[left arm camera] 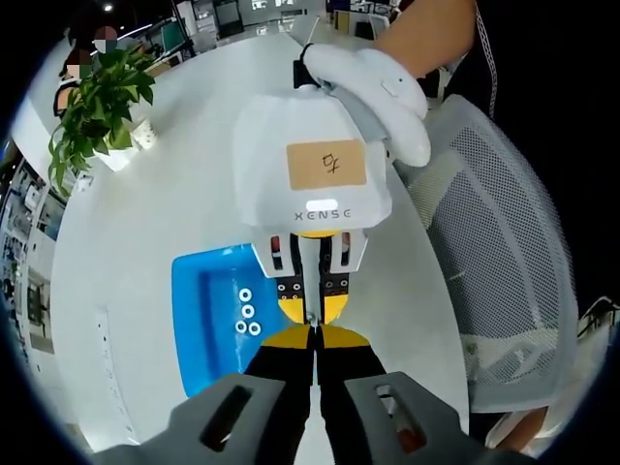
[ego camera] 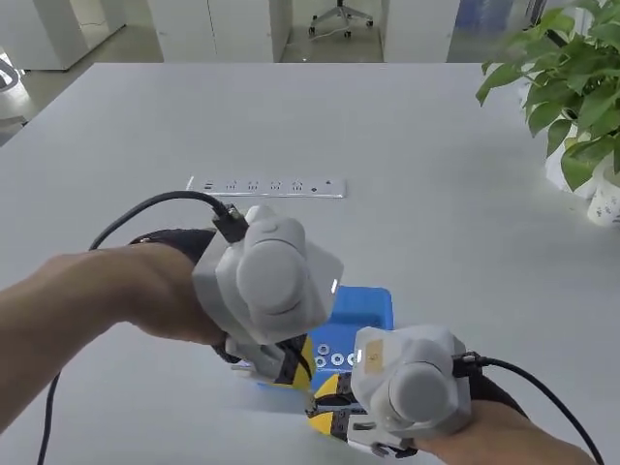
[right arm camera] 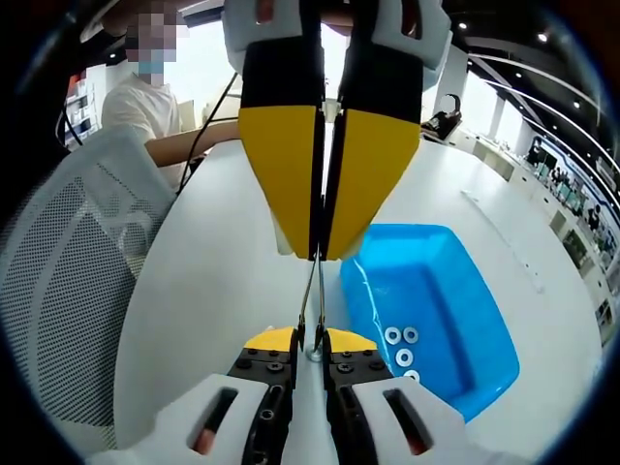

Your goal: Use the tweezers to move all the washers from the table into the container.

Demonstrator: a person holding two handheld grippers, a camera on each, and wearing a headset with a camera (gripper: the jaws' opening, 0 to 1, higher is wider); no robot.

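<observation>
Both grippers meet tip to tip above the white worktop point(ego camera: 387, 126). My left gripper point(left arm camera: 315, 333) has its fingers pinched narrow on the tweezers point(right arm camera: 310, 295), and my right gripper point(right arm camera: 312, 341) has its fingers narrow around their tips. Just beside sits the blue container point(right arm camera: 455, 291), with four washers point(right arm camera: 405, 356) inside.

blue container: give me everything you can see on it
The container is a bright blue rectangular tray, plastic by the look, with rounded corners, low raised walls and an open top. It sits flat and upright on the pale table. A few small ring-shaped washers lie clustered on its floor toward one end; the rest of the floor is bare.
</observation>
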